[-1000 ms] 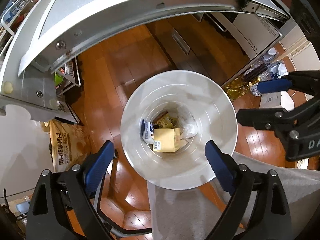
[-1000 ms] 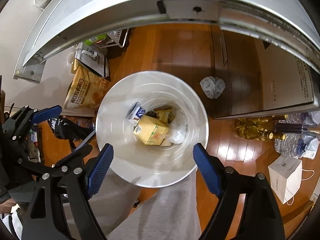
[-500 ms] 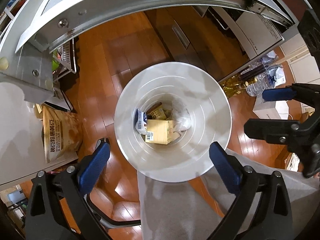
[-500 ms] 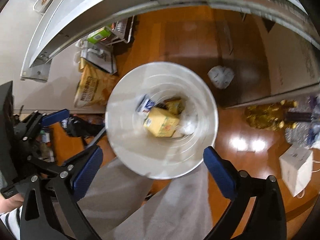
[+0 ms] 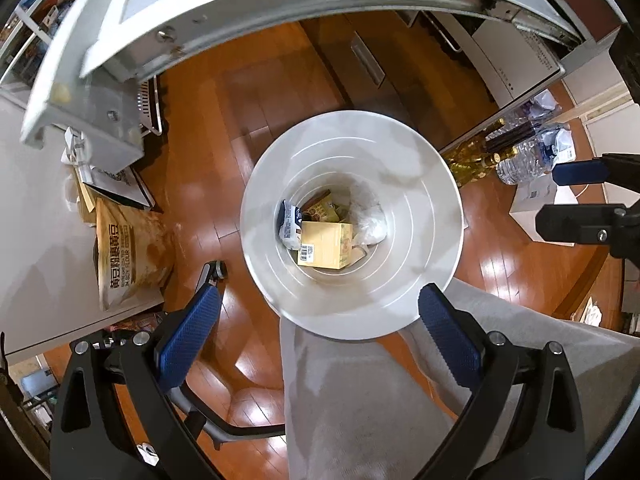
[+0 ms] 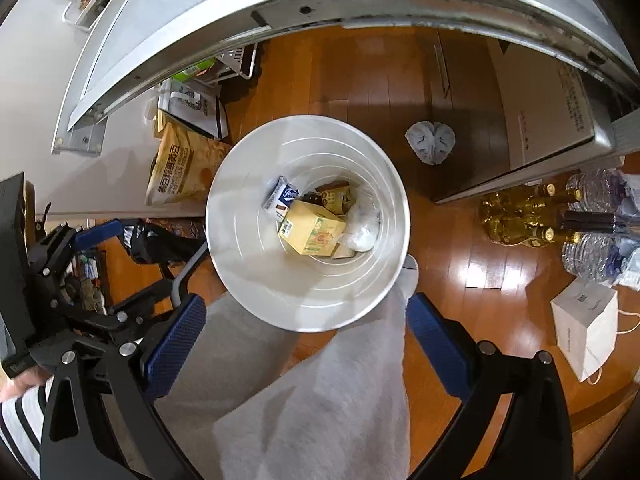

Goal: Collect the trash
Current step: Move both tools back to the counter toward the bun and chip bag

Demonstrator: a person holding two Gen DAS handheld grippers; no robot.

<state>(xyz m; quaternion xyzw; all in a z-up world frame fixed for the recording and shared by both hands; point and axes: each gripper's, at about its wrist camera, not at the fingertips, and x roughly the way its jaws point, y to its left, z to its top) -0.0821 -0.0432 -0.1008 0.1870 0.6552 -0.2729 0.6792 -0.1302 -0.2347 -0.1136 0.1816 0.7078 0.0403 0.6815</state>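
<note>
A white round trash bin [image 5: 420,208] [image 6: 240,256] stands on the wooden floor below both grippers. Inside lie a yellow carton [image 5: 326,245] [image 6: 312,230], a blue-white pack [image 5: 290,224] [image 6: 282,196], a brown wrapper [image 6: 336,196] and a clear plastic bag [image 5: 370,220] [image 6: 362,228]. My left gripper [image 5: 318,330] is open and empty above the bin's near rim. My right gripper [image 6: 306,342] is open and empty, also above the near rim. A crumpled grey wad [image 6: 431,142] lies on the floor right of the bin.
A metal table edge [image 5: 240,8] [image 6: 320,4] arcs overhead. A soy flour bag [image 5: 128,248] [image 6: 180,168] lies left of the bin. Bottles [image 6: 520,216] and a white paper bag [image 6: 584,324] stand at right. My grey trouser legs [image 5: 360,400] fill the foreground.
Both grippers have risen and drawn back, so the bin looks smaller and sits farther off. The bin's contents have not moved. Both stay open.
</note>
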